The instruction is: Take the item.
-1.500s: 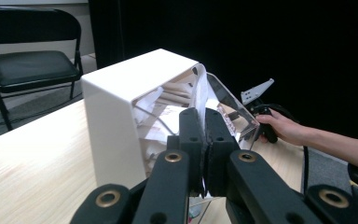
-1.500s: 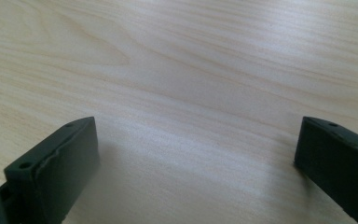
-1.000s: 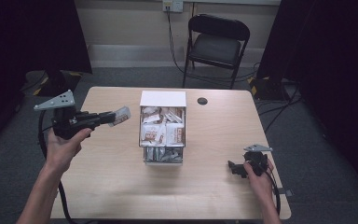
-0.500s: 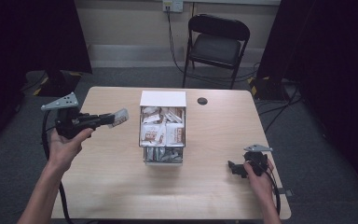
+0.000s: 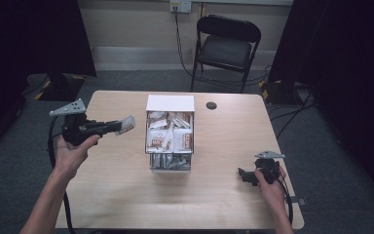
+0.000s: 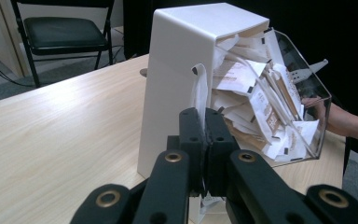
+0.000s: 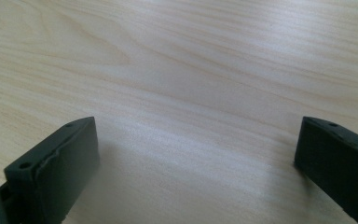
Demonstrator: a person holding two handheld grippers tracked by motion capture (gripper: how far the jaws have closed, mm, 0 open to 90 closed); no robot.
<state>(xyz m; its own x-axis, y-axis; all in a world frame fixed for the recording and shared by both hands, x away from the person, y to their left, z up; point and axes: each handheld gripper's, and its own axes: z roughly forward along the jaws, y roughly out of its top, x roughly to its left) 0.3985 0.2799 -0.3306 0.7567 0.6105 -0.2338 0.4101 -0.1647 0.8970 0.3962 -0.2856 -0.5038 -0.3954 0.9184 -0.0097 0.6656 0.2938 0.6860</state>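
Note:
A white box [image 5: 170, 104] with a clear front bin stands mid-table, packed with several paper sachets [image 5: 169, 136]. Left of it, above the table, my left gripper [image 5: 117, 127] is shut on one white sachet [image 5: 127, 124], which sticks out toward the box. In the left gripper view that sachet [image 6: 199, 91] stands edge-on between the closed jaws of the left gripper [image 6: 205, 125], with the box [image 6: 182, 70] and its sachets [image 6: 256, 98] just behind. My right gripper [image 5: 244, 175] rests low at the table's front right. Its jaws stand wide apart over bare wood in the right gripper view [image 7: 196, 154].
A black folding chair [image 5: 226, 46] stands beyond the table's far edge, with cables on the floor. A small black round disc [image 5: 211, 105] lies on the table [image 5: 107, 195] right of the box's back. Dark curtains flank the room.
My left hand has sunk a little with the sachet still in its jaws. The right hand and the box have stayed put.

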